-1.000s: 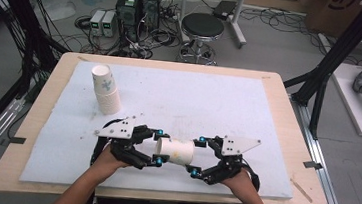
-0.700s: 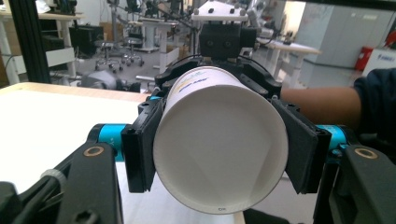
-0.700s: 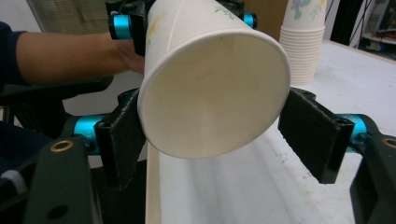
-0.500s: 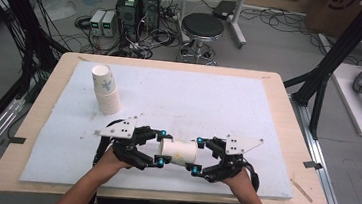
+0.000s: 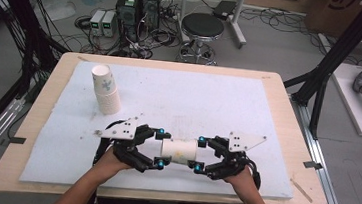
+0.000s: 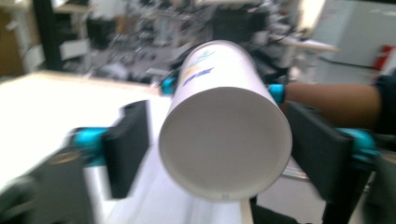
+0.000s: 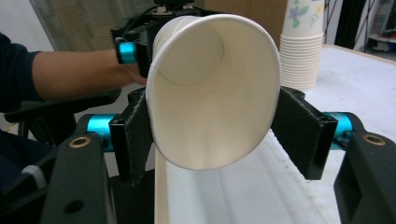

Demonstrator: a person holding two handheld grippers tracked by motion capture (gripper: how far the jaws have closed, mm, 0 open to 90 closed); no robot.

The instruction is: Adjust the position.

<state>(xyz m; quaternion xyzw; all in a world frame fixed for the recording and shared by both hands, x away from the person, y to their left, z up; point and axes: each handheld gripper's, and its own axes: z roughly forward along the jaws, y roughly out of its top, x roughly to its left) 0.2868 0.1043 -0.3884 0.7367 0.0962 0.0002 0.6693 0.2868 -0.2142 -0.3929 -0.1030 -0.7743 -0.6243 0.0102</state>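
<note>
Your right tongs [image 7: 212,135] clench the paper cup [image 5: 179,151] at its squashed mouth, lying sideways above the worktop's [image 5: 209,99] near edge, while your left tongs [image 6: 219,144] straddle its far end unclenched.

left tongs [image 5: 158,148] parted, right tongs [image 5: 199,155] pinched shut

Even, diffuse light falls from above in the high view, and the white mat [image 5: 209,99] is bright with only soft shadows. The left gripper view is smeared by motion blur — background and jaws alike. The right gripper view is sharper, its paper cup [image 7: 217,88] crisp — background soft.
</note>
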